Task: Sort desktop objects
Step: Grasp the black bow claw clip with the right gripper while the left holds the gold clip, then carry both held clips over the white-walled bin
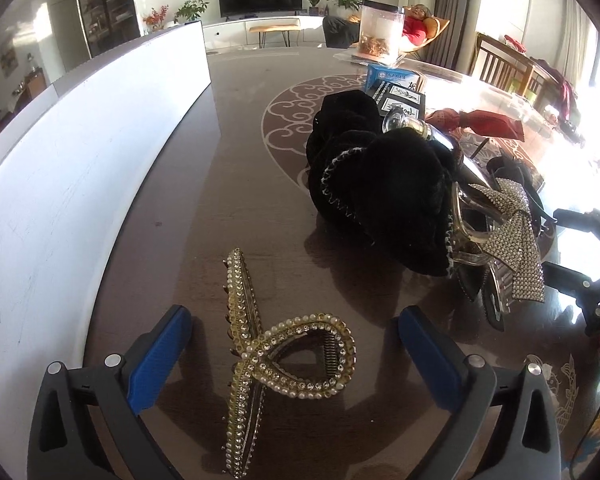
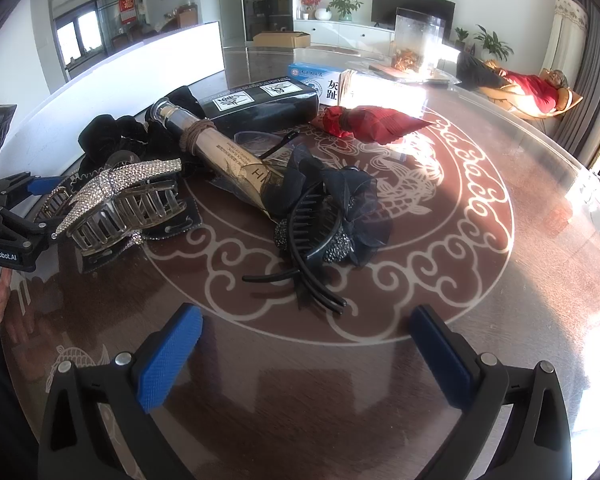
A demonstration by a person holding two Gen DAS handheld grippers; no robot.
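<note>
My left gripper (image 1: 296,356) is open low over the dark table, its blue pads on either side of a gold pearl hair claw (image 1: 268,364) without touching it. Beyond lie a black velvet scrunchie (image 1: 380,184), a rhinestone bow claw clip (image 1: 500,236) and a silver tube (image 1: 444,140). My right gripper (image 2: 304,356) is open and empty, just short of a black flower hair clip (image 2: 328,216). The rhinestone clip (image 2: 120,196), the tube (image 2: 228,160) and a red folded cloth (image 2: 372,120) lie further off. The left gripper shows at that view's left edge (image 2: 12,216).
A white board (image 1: 80,160) stands along the table's left side. At the back are a black box (image 2: 260,100), a blue-white box (image 2: 320,80), a clear jar (image 2: 416,44) and a stack of papers. A person in red lies in a chair (image 2: 532,88) beyond the table.
</note>
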